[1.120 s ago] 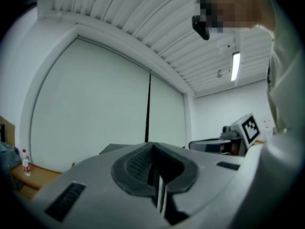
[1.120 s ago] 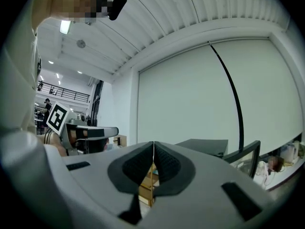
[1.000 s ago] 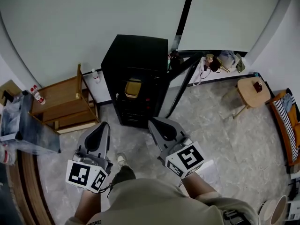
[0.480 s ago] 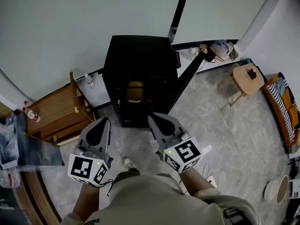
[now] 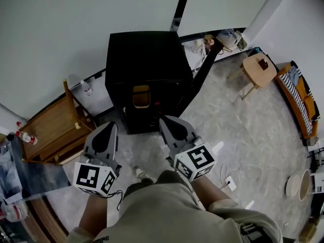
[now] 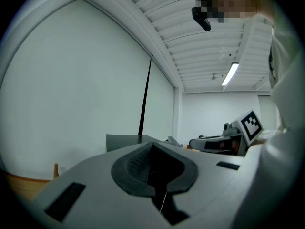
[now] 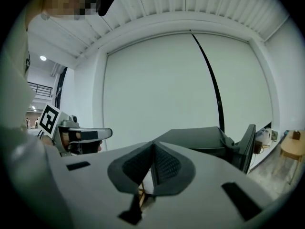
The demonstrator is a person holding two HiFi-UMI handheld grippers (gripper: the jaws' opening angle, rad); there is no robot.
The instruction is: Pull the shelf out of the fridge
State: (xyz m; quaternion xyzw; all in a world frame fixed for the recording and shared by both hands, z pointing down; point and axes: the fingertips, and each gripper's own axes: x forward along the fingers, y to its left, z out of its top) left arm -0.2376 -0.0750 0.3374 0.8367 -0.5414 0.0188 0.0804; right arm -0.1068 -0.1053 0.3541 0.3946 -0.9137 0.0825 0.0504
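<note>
One black fridge [image 5: 144, 54], one yellow tub [image 5: 141, 96], one round stool [image 5: 257, 65], two tools: left tool [image 5: 111, 127], right tool [image 5: 165, 121].

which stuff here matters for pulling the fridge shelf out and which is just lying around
For the job: black fridge, its open door, yellow container inside it, left tongs and right tongs, both shut and empty.

Lying about: wooden rack, round stool, bottle by the wall.
</note>
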